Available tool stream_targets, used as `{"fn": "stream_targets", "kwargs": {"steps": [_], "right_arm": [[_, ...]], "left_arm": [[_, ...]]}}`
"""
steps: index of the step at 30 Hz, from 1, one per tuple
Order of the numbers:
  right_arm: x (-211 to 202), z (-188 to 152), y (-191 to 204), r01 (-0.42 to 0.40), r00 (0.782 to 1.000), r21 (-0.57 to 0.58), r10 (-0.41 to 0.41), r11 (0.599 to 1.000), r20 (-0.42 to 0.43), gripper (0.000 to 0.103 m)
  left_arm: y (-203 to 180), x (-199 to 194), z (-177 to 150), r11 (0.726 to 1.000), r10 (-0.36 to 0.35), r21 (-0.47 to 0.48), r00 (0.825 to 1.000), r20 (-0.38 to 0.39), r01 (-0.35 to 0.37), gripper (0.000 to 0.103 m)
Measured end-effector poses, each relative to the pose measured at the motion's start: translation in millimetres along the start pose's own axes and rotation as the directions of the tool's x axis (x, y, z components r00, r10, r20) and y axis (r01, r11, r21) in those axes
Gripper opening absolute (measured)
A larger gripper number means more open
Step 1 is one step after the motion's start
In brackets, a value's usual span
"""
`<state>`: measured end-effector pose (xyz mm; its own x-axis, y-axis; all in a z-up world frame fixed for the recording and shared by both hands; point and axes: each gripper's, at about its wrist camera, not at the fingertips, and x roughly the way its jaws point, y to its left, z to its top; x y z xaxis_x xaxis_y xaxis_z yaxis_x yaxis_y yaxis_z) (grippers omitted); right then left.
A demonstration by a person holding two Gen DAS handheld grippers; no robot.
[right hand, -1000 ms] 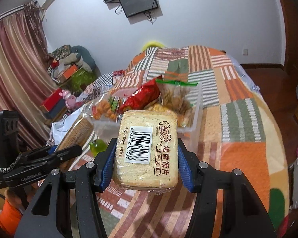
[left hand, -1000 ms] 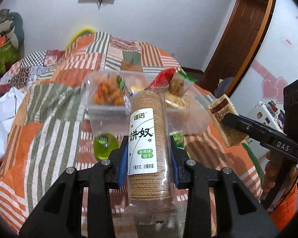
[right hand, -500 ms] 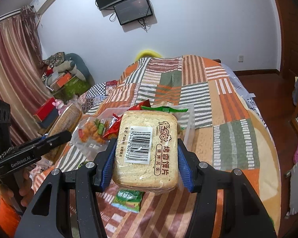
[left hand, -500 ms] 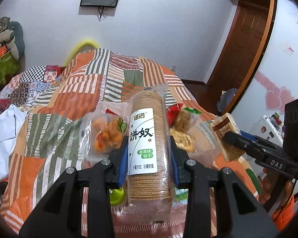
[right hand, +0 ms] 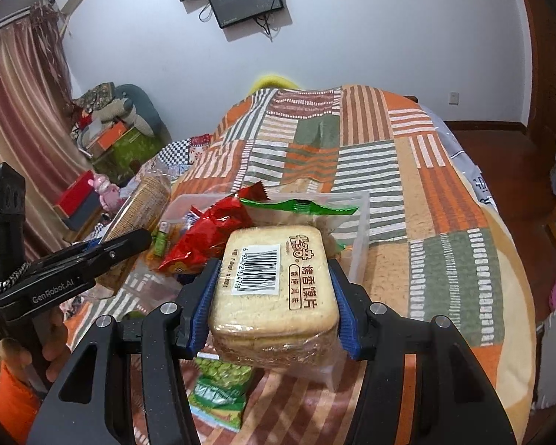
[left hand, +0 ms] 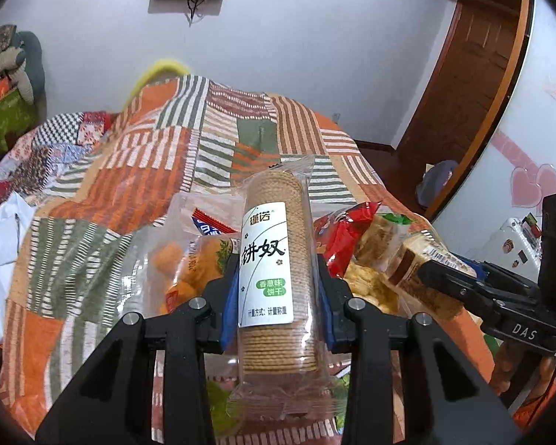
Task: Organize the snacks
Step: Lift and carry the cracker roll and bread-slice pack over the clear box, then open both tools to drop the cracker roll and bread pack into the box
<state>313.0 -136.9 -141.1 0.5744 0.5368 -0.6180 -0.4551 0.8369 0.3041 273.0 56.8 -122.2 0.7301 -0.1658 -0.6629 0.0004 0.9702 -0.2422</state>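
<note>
Brown round biscuits fill the clear tube pack (left hand: 276, 278) in the middle of the left wrist view, and the left gripper (left hand: 276, 293) squeezes it from both sides with its blue pads so it stands up straight and does not slip. Behind it, in the middle of the frame, sits the clear plastic box (left hand: 174, 222) with snacks already inside: an orange snack bag (left hand: 183, 274) on its left side and a red bag (left hand: 343, 237) on its right side. At the right edge the right gripper (left hand: 426, 272) comes in, closed on the toast slice pack (left hand: 413, 259). I think both snacks are held up high so they can go down into the box. The striped patchwork blanket (left hand: 129, 170) behind the box is bare, so there is room at the back. In the right wrist view, the toast slice pack (right hand: 274, 289) lies flat in the lower middle, pinched tight by the right gripper (right hand: 274, 293). The box rim (right hand: 361, 215) is just behind it, and the red bag (right hand: 207, 237) and a green-topped bag (right hand: 300, 205) poke up over the top, so the box looks quite full. The biscuit pack (right hand: 144, 204) and left gripper (right hand: 129, 239) wait at the left. A green pea bag (right hand: 218, 385) lies on the blanket under the toast. The right half of the blanket (right hand: 444, 222) is open room.
</note>
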Motion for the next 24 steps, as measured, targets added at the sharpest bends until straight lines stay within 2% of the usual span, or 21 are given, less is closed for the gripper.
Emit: {"fn": "stream_targets", "kwargs": {"steps": [6, 9, 17, 24], "right_arm": [[13, 5, 1, 0.007, 1.000, 0.006, -0.007, 1.000, -0.010, 0.052], [18, 6, 1, 0.013, 1.000, 0.009, -0.013, 1.000, -0.011, 0.052], [21, 4, 7, 0.037, 0.999, -0.026, -0.038, 0.999, -0.039, 0.052], [5, 6, 8, 0.054, 0.998, -0.025, -0.054, 0.998, -0.008, 0.054]], "left_arm": [[6, 21, 5, 0.999, -0.027, -0.030, 0.999, -0.027, 0.026, 0.035], [4, 25, 8, 0.999, -0.037, -0.027, 0.999, -0.028, 0.036, 0.025], [0, 23, 10, 0.999, -0.033, -0.011, 0.999, -0.036, 0.033, 0.025], [3, 7, 4, 0.999, -0.045, -0.020, 0.998, -0.041, 0.044, 0.025]]}}
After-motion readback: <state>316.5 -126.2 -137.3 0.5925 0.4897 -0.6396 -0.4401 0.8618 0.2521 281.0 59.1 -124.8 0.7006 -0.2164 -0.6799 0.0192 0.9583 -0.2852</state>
